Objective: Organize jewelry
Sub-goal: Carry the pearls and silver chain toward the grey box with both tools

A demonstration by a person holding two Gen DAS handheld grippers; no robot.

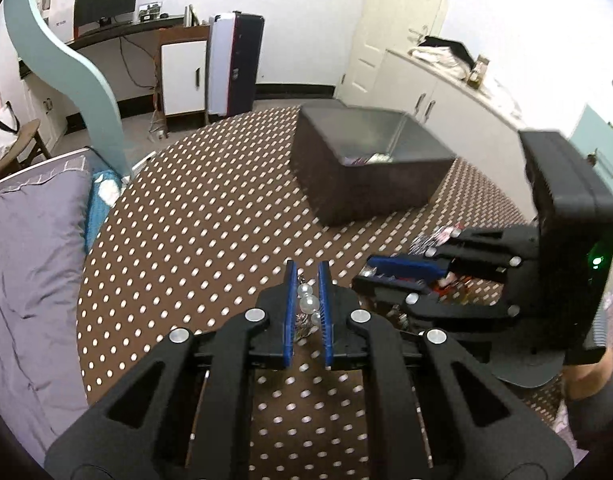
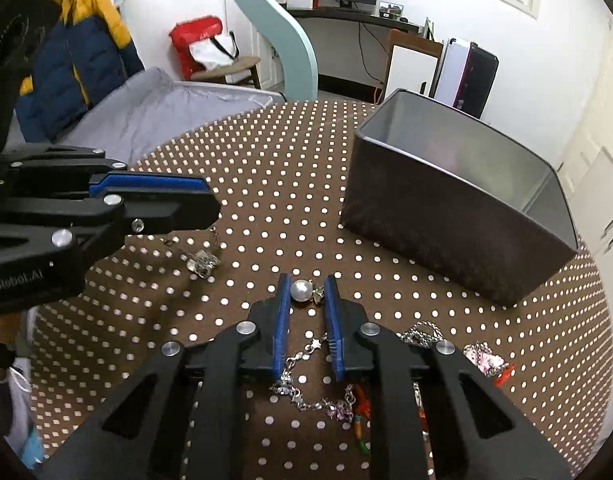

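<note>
room: bedroom with a grey bed, white walls and a desk far behind.
table: round brown table with white dots (image 2: pixel 266 184) carries everything.
box: dark square tin box with a shiny inside (image 2: pixel 458 208) stands at the far side of the table, and a few small things lie in it.
pearl piece: small dangly piece with white pearl beads and a silver chain (image 1: pixel 308 300) sits between the blue pads of the left hand-held gripper (image 1: pixel 307 280).
left hand-held gripper: nearly pressed together around the pearls; i cannot tell if it pinches them tight.
right hand-held gripper: right hand-held gripper (image 2: pixel 308 294) is a little spread, with a round white pearl with a silver bit (image 2: pixel 300 290) between its tips.
pile: silver charm chain (image 2: pixel 306 380) and more bright trinkets lie under and beside the right one.
how it handles: light, floppy and slippery; round pearls may roll or pop out.
where to hold: on the pearl, or where the chain bunches up.
pose: both point forward over the table, tips low, close to each other.
</note>
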